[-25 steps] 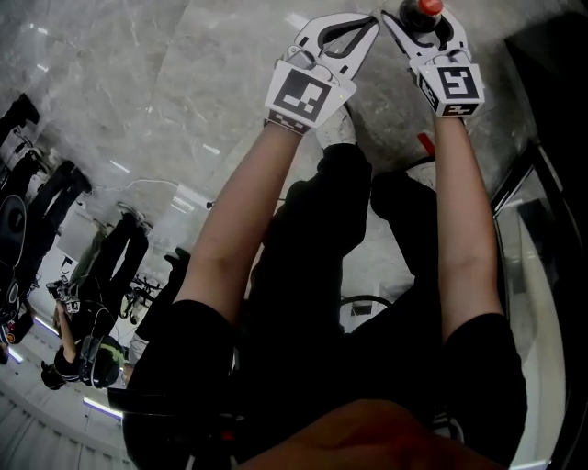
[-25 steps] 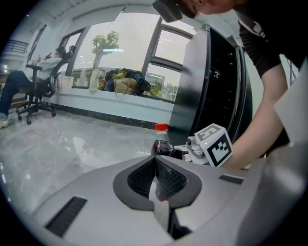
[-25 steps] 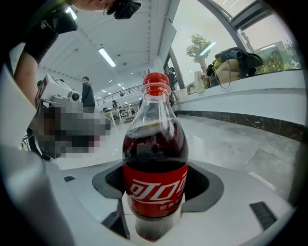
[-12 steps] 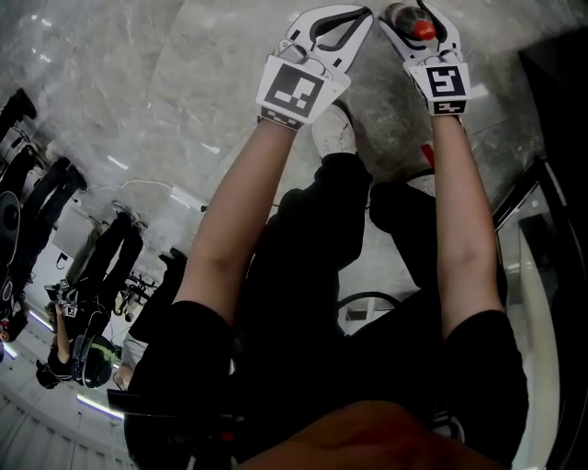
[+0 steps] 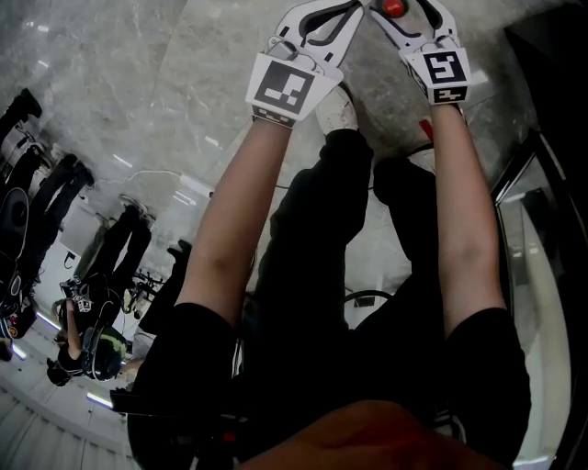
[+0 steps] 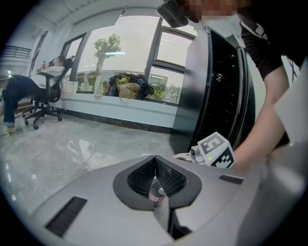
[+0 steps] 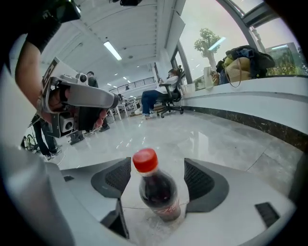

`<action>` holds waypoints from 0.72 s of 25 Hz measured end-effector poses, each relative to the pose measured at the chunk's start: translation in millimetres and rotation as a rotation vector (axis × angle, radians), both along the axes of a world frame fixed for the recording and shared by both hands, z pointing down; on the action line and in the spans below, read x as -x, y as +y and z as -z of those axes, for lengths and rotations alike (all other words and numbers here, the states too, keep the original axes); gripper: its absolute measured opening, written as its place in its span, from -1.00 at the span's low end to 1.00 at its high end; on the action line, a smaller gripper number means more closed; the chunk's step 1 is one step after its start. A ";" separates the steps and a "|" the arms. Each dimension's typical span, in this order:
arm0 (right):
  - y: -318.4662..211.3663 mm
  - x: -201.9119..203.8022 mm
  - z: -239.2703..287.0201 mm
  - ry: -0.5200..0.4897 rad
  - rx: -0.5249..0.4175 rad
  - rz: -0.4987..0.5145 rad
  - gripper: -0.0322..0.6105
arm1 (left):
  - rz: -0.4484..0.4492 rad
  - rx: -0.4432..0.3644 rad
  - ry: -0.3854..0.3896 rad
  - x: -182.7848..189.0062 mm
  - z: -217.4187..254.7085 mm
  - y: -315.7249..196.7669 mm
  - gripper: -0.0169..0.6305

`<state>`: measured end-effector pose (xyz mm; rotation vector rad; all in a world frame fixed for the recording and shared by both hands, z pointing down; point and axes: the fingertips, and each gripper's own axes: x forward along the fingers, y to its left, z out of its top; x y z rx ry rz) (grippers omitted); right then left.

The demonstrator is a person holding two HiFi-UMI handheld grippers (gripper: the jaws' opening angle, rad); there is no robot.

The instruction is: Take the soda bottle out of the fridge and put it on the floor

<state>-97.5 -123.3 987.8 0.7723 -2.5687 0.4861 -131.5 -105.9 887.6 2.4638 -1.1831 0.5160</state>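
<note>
A soda bottle (image 7: 157,190) with dark drink and a red cap (image 5: 393,7) stands between the jaws of my right gripper (image 7: 158,180). The jaws are open, with a small gap on each side of the bottle. In the head view the right gripper (image 5: 404,14) is at the top edge over the marble floor (image 5: 138,73), and only the cap shows. My left gripper (image 5: 323,20) hangs just left of it, shut, its pads meeting with nothing between them (image 6: 155,166). The dark fridge (image 6: 216,86) stands at the right.
The fridge's glass door (image 5: 537,229) is at the right edge of the head view. The person's legs and a white shoe (image 5: 335,110) are below the grippers. Farther off are office chairs (image 6: 45,96), seated people and a window ledge with bags (image 6: 127,89).
Both grippers have shifted toward the top edge of the head view, the bottle's cap staying between the right jaws. The left gripper stays shut.
</note>
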 end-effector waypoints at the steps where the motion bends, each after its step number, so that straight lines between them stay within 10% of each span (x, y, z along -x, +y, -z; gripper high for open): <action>1: 0.5 -0.8 10.7 0.002 0.001 0.003 0.10 | -0.002 0.001 0.002 -0.4 10.7 0.6 -0.93; 10: -12.1 -12.8 150.0 -0.002 -0.056 -0.027 0.10 | -0.020 -0.040 0.007 2.3 137.5 -1.8 -0.93; 18: 11.3 -43.9 403.6 -0.149 -0.277 -0.011 0.10 | -0.064 -0.151 0.071 -32.2 329.2 13.3 -0.93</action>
